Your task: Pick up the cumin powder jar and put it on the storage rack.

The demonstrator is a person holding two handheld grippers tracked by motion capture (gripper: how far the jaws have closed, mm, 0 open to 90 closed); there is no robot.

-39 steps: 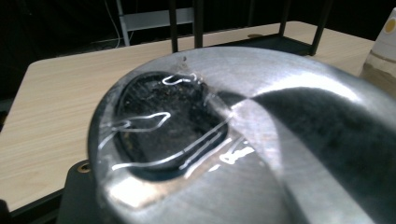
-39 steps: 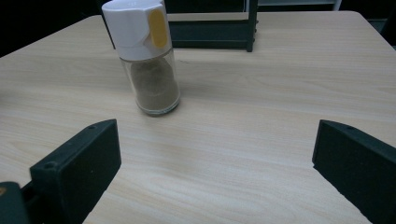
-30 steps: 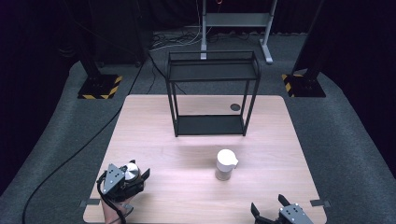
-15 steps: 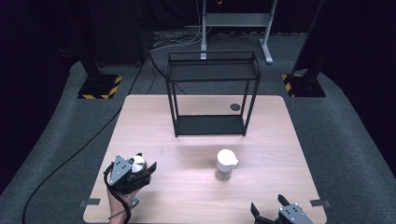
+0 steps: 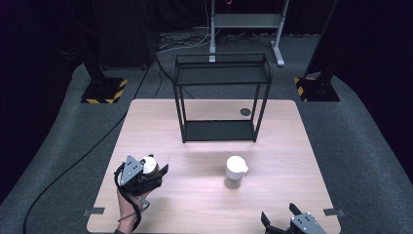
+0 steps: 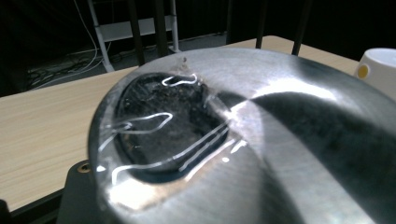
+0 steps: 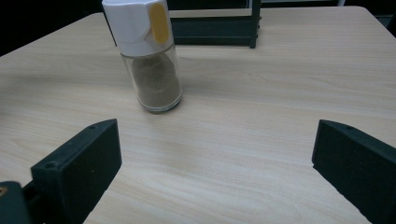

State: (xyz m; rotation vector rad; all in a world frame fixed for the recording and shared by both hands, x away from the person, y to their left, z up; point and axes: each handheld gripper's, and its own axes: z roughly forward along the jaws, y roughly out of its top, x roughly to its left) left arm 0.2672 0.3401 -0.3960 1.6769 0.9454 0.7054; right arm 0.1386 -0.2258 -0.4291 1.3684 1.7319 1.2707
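Looking down from the high view first: my left gripper (image 5: 146, 171) sits over the near-left part of the wooden table (image 5: 292, 146), held up by the person's hand (image 5: 130, 207), and it's clamped on a small shaker jar (image 5: 149, 165) whose pale, shiny end points up. My right gripper (image 5: 287, 222) is at the near edge on the right side, jaws spread wide with nothing between them. Roughly between the two grippers, a bit further out, stands a spice jar (image 5: 235, 171) with a white cap, upright on the table. Beyond that is a black wire shelf rack (image 5: 220, 97) standing at the far middle of the table, both its shelves bare, and there's a little round dark cable port (image 5: 245, 111) in the tabletop just beside its right leg.

Left gripper view: right up against the lens is the shaker jar's metal top (image 6: 261, 140), brushed silver with a dark, glossy window set into it. The jar is squeezed tight in the jaws. The white-capped spice jar (image 6: 378, 70) peeks in at the right edge, yellow dot on its cap.

Right gripper view: both black jaws stand well apart, gripping nothing. The spice jar (image 7: 147, 56) stands ahead and to the left, clear glass with brown powder inside, white cap with a yellow oval tab. The rack's base (image 7: 215, 28) is behind it.
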